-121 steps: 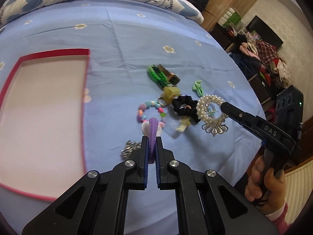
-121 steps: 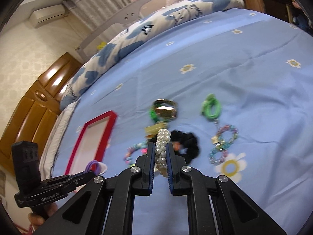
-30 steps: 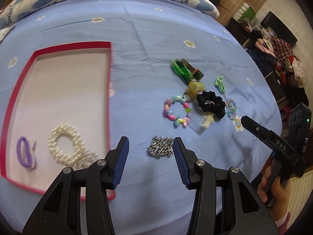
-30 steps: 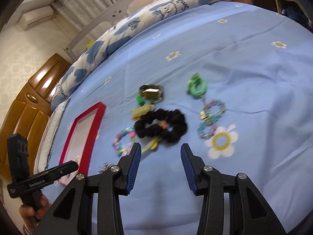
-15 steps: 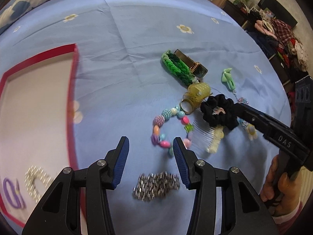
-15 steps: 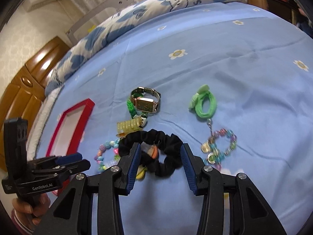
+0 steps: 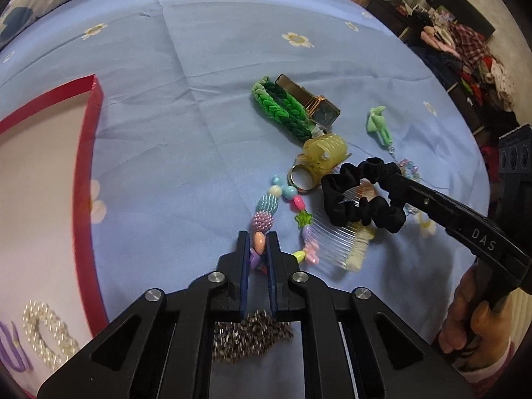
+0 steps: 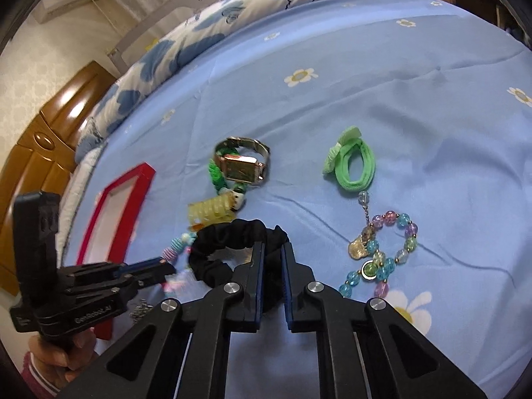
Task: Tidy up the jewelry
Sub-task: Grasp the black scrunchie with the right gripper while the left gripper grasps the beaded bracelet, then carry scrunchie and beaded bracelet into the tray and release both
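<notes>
My left gripper (image 7: 258, 240) is shut on the pastel bead bracelet (image 7: 266, 203) lying on the blue bedsheet. My right gripper (image 8: 273, 249) is shut on the black scrunchie (image 8: 232, 232), also seen in the left wrist view (image 7: 362, 196), with the right gripper (image 7: 404, 183) on its right side. The red-rimmed tray (image 7: 87, 153) lies to the left and holds a pearl bracelet (image 7: 50, 335) and a purple hair tie (image 7: 10, 349).
On the sheet lie a green braided band (image 7: 282, 109), a gold watch (image 8: 244, 164), a yellow claw clip (image 7: 324, 153), a gold ring (image 7: 301, 179), a clear comb (image 7: 342, 236), a green hair tie (image 8: 354, 164), a glass bead bracelet (image 8: 389, 256) and a silver chain (image 7: 252, 335).
Both grippers moved forward and closed: the left onto the pastel bead bracelet, the right onto the black scrunchie. Earlier the pearl bracelet and purple tie were put in the tray.
</notes>
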